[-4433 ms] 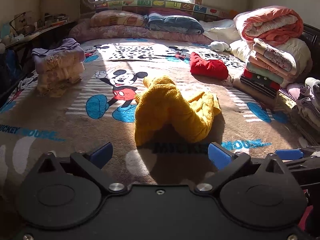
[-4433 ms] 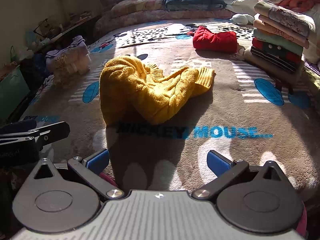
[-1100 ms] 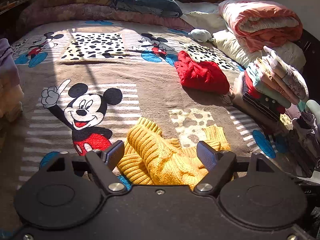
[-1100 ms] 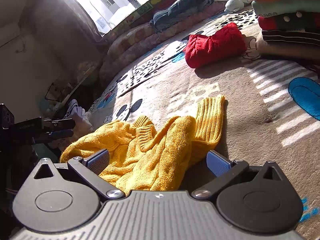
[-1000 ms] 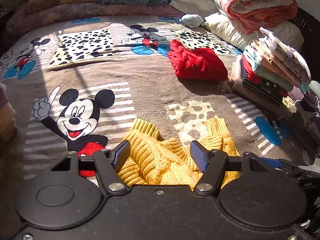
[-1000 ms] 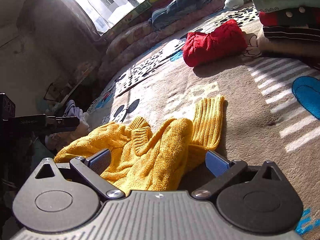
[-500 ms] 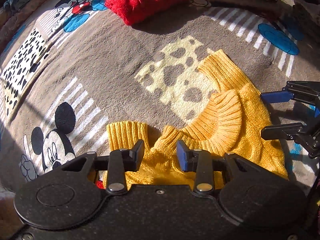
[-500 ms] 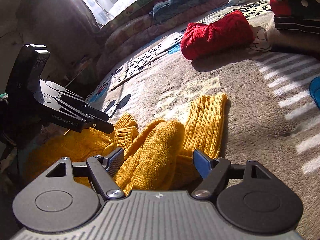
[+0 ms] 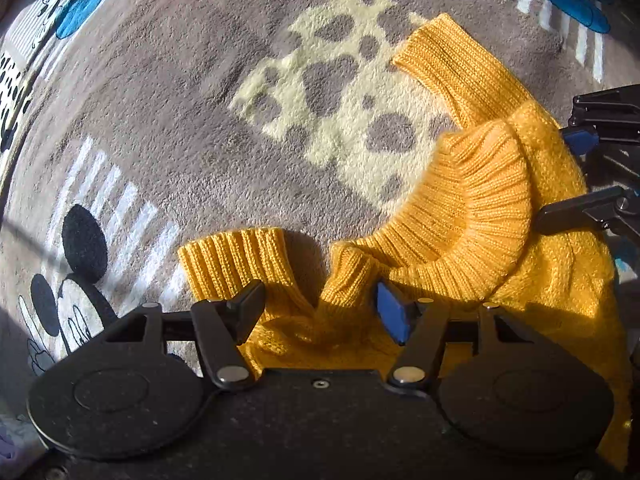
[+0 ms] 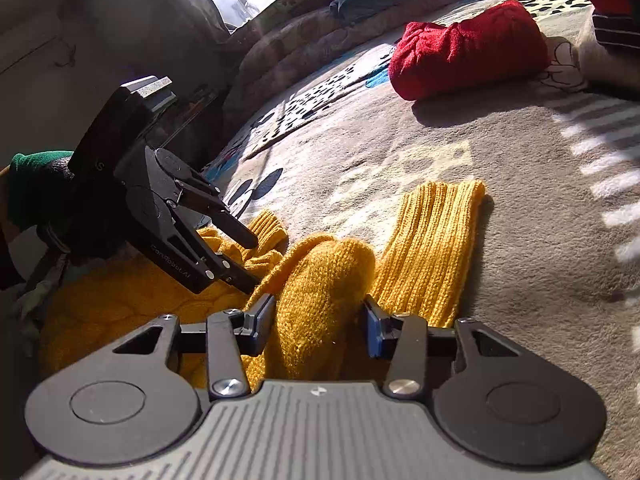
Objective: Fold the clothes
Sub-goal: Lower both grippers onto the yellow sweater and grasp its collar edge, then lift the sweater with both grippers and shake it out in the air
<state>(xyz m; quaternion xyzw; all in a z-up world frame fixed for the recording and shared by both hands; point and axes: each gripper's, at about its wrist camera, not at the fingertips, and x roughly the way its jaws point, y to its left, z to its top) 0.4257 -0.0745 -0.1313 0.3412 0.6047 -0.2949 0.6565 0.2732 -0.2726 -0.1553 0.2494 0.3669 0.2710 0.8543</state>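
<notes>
My left gripper (image 9: pixel 320 304) sits low over the yellow sweater (image 9: pixel 472 216), jaws partly open, straddling knit between a ribbed cuff and the collar; I cannot tell whether the pads grip it. My right gripper (image 10: pixel 318 322) has its jaws narrowed around a raised hump of the sweater (image 10: pixel 328 280), pads touching the knit on both sides. The sweater lies crumpled on the bed blanket (image 10: pixel 520 240). Beyond the sweater rests a red knit garment (image 10: pixel 468 50).
</notes>
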